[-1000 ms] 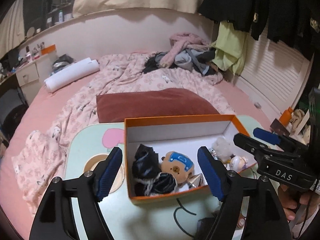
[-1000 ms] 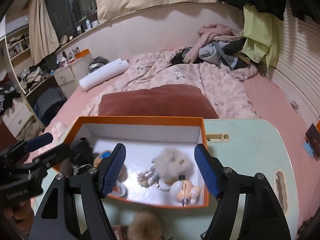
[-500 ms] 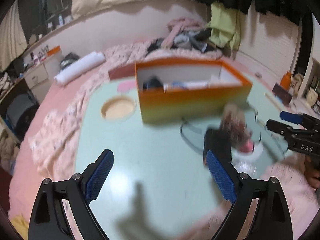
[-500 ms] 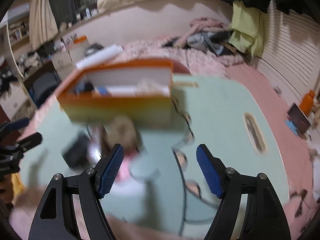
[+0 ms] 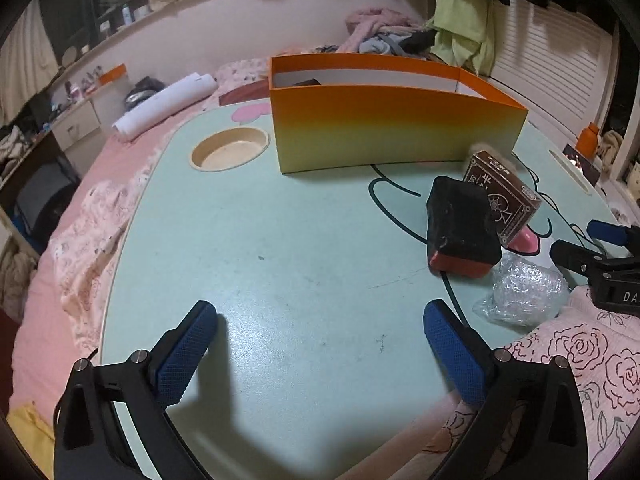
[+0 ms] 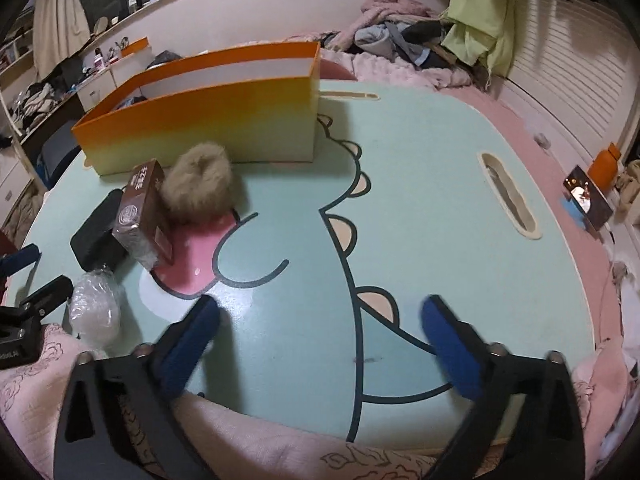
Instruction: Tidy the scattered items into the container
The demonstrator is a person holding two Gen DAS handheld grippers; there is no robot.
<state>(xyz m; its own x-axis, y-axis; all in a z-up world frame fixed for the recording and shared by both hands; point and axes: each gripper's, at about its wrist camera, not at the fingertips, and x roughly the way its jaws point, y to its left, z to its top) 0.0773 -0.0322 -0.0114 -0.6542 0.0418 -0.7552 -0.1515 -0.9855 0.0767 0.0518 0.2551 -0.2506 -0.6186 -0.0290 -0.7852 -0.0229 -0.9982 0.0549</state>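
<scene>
An orange box (image 5: 392, 128) (image 6: 208, 124) stands at the far side of a mint table (image 5: 280, 248) (image 6: 420, 184). In front of it lie a black block with a red base (image 5: 460, 224) (image 6: 98, 236), a brown card pack (image 5: 504, 192) (image 6: 140, 208), a tan fluffy pompom (image 6: 198, 188) and a clear plastic wad (image 5: 524, 292) (image 6: 94, 308). My left gripper (image 5: 320, 348) hovers over bare table left of them, jaws opening, nothing between. My right gripper (image 6: 320, 336) hovers to their right, jaws opening, nothing between.
A round cup recess (image 5: 230, 154) sits left of the box and a slot handle (image 6: 508, 196) at the table's right. A rose-print cloth (image 5: 580, 356) lies at the near edge. A bed with clothes and a white roll (image 5: 164, 106) is behind.
Both grippers pulled back from above the box and sank toward the near table, jaws widening. The box interior is now seen only from the side.
</scene>
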